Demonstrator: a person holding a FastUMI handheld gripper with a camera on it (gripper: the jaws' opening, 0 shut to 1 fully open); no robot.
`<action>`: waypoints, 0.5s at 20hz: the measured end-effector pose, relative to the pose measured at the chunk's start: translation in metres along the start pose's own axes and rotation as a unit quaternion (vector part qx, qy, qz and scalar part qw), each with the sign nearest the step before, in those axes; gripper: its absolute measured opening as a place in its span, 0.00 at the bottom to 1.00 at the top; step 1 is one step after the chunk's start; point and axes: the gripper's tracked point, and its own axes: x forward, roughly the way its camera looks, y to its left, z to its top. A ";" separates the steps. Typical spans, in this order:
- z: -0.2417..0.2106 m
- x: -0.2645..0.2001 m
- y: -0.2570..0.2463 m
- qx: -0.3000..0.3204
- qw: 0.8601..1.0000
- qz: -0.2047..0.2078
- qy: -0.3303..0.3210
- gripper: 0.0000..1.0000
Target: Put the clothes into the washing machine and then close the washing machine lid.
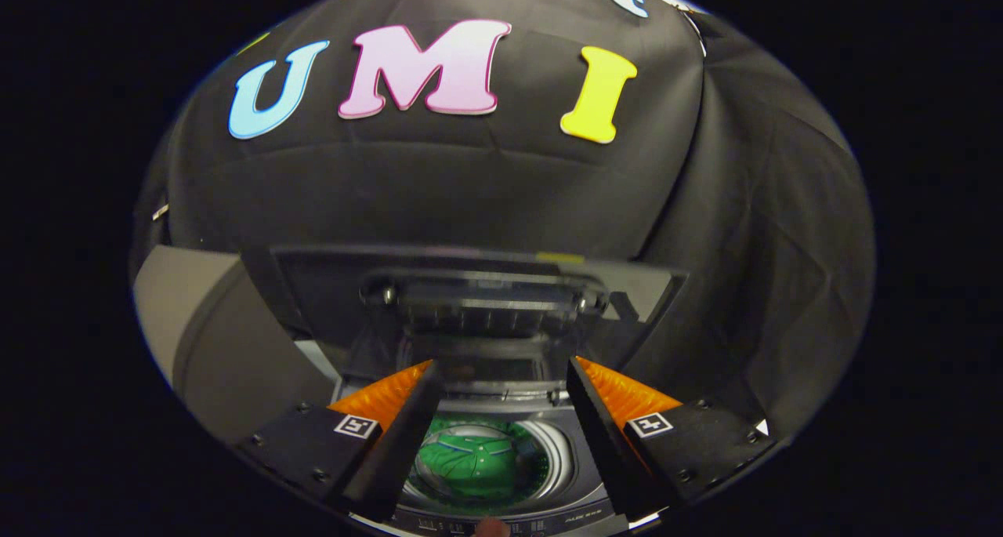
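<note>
Clothes are already down in the drum: from the gripper view I see a green shirt (478,462) lying inside the washing machine (560,462), low in the middle of the frame, between the two fingers and below them. My hand-held gripper (501,380) is spread wide and holds nothing. The lid (482,286) stands raised at the centre of the frame, just beyond the fingertips, its underside facing me. I judge the loading done and the closing step now in hand. To do it well I would reach over the lid's top edge, hook it with one finger, and draw it forward and down slowly, keeping the fingers out of the opening so nothing gets pinched.
</note>
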 end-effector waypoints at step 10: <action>0.091 0.040 -0.002 0.022 0.999 -0.004 -0.028 0.99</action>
